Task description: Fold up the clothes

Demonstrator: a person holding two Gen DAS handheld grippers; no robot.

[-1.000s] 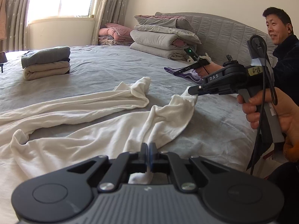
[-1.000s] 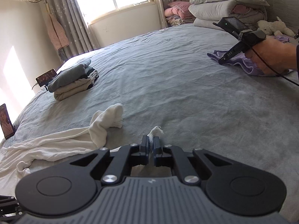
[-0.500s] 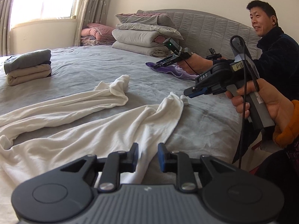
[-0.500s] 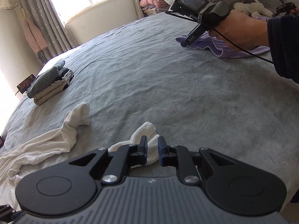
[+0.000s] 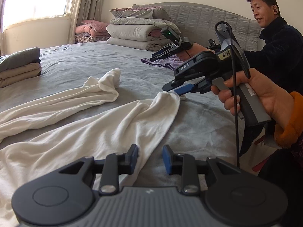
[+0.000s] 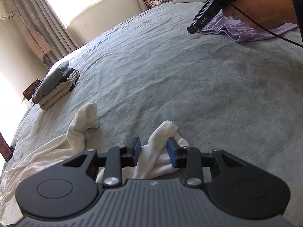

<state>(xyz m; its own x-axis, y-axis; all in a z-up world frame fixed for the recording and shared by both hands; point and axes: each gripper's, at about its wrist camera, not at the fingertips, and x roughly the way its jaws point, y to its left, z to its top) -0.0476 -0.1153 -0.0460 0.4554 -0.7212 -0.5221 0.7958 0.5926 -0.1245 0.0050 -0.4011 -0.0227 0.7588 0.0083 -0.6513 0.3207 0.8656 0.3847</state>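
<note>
The long white cotton garment (image 5: pixel 79 121) lay spread and rumpled across the grey bed (image 5: pixel 79 62), not yet folded. It looked thin and soft, creased along its length, with two narrow ends, sleeves or legs I could not tell, reaching toward the headboard side. One end (image 5: pixel 109 81) was bunched and curled over on itself; the other (image 5: pixel 166 102) lay beside the right gripper (image 5: pixel 171 89).

As a judgement, the work on this piece was at an early stage: the cloth seemed to have been pulled out flat and let go, and every fold was left to make. A small stack of folded clothes, grey over beige (image 6: pixel 55 87), sat well apart near the far edge of the bed, which suggested other pieces were already done.

The left gripper (image 5: pixel 149 158) had its jaws spreading, with an edge of the white cloth lying between them but not pressed by the blue pads. In the right wrist view the right gripper's jaws were likewise opening, the narrow end of the garment (image 6: pixel 162 132) loose between them, not pinched.

Farther off, a second person in a dark top (image 5: pixel 280 43) worked with another gripper (image 5: pixel 166 52) over a lilac cloth (image 6: pixel 244 28). Stacked quilts (image 5: pixel 140 30) rested against the headboard.
</note>
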